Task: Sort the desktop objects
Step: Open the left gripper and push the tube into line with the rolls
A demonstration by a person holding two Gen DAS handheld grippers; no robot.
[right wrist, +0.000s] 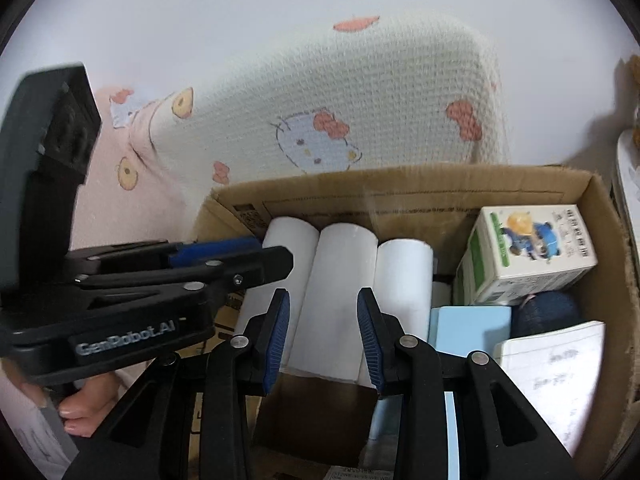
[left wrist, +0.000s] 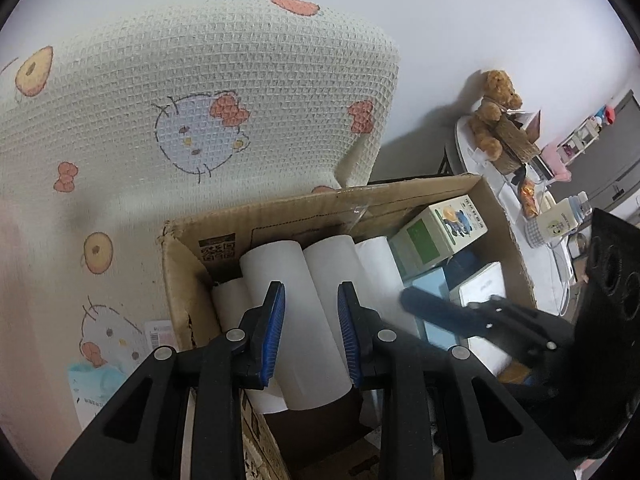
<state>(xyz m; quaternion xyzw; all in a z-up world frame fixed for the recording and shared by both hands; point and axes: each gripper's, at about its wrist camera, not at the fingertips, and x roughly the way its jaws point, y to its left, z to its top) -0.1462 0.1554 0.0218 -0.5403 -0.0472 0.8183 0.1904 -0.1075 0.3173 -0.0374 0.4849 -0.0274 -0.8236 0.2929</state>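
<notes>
White wall fills the top of both views, and below it a cream waffle-weave cloth printed with cartoon cat faces and red bows [left wrist: 224,92] hangs behind an open brown cardboard box [left wrist: 188,276]. Lying side by side along the box's left half are three white paper rolls [right wrist: 340,280]; at the right of the frame a white-and-green carton with a cartoon figure [right wrist: 528,252] sits in the far right corner, above a pale blue flat box [right wrist: 472,328], a dark blue round object [right wrist: 548,312] and a white lined notepad [right wrist: 560,368].

In its own view the left gripper [left wrist: 311,334] has its blue-padded jaws moderately wide on either side of a roll, with slight gaps. The right gripper [right wrist: 323,338] likewise straddles the middle roll with jaws parted, not clamped.

At upper right of the left view, a brown teddy bear [left wrist: 496,112] sits on a white shelf [left wrist: 468,140].
</notes>
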